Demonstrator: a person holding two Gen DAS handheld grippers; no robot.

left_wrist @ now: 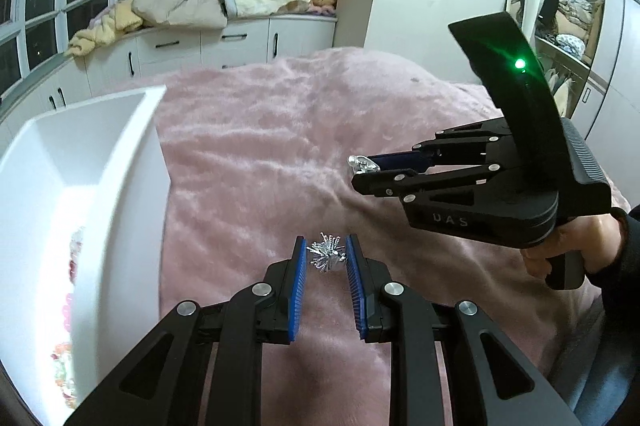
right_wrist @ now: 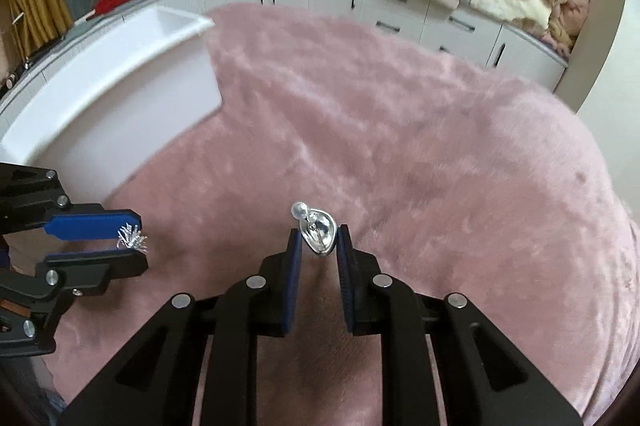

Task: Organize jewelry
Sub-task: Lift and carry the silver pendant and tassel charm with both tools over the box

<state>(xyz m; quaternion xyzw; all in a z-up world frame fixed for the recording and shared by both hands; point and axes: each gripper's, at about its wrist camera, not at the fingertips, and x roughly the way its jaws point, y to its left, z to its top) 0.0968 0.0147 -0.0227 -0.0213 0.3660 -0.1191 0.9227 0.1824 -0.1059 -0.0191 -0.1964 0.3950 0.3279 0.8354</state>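
My left gripper [left_wrist: 326,250] is shut on a spiky silver ornament [left_wrist: 326,254] and holds it above the pink blanket; it also shows in the right wrist view [right_wrist: 134,240] at the left edge. My right gripper [right_wrist: 318,240] is shut on a shiny silver drop-shaped piece with a small pearl [right_wrist: 318,228], also above the blanket. In the left wrist view the right gripper [left_wrist: 366,172] comes in from the right with that piece [left_wrist: 362,164] at its tips. A white box [left_wrist: 100,162] stands at the left, with coloured jewelry faintly visible inside.
The fluffy pink blanket [right_wrist: 400,130] covers the bed. The white box [right_wrist: 132,82] sits at its far left in the right wrist view. White cabinets [right_wrist: 400,10] piled with clothes and bedding run along the window behind. A wardrobe [left_wrist: 568,26] stands at the right.
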